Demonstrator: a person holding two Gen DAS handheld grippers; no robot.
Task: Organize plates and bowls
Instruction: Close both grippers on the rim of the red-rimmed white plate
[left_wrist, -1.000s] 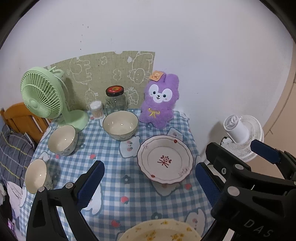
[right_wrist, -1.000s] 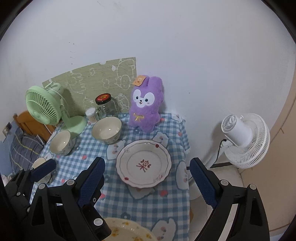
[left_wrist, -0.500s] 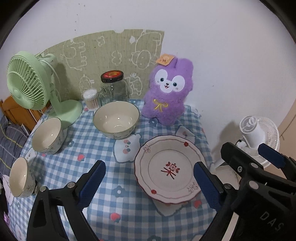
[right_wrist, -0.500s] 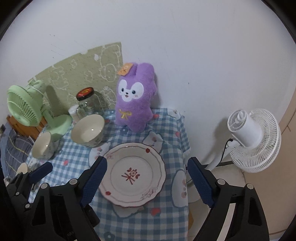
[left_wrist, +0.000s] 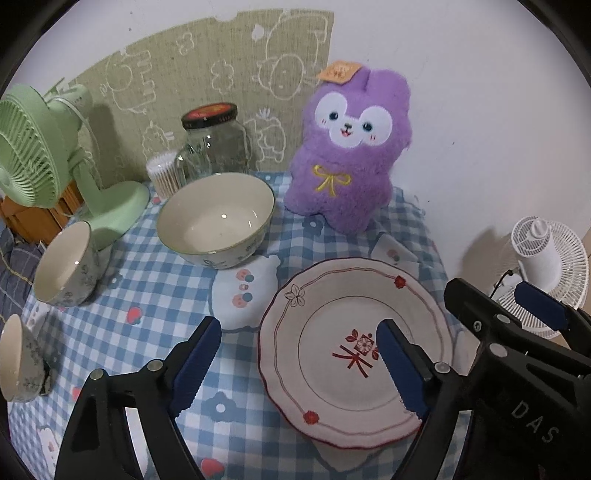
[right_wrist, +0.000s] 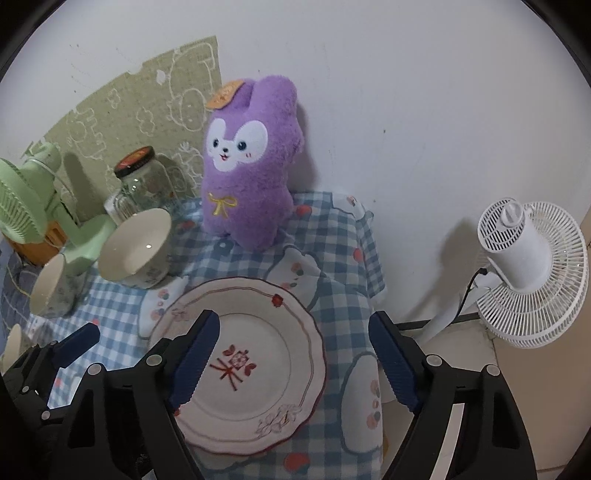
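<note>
Plate (left_wrist: 354, 354) with red trim lies flat near the table's right edge, both grippers poised over it.
Left gripper (left_wrist: 299, 363) and right gripper (right_wrist: 295, 360), jaws narrowing yet empty, straddle opposite rims; next likely a rim pinch, with the big bowl (left_wrist: 216, 225) close behind.

plate (left_wrist: 354, 350): white, red trim | tablecloth (left_wrist: 147, 295): blue-white check | plush (left_wrist: 351, 147): purple

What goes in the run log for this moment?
left gripper: open, closing, astride plate left rim | right gripper: open, closing, astride right rim | plate on table | bowls untouched
</note>
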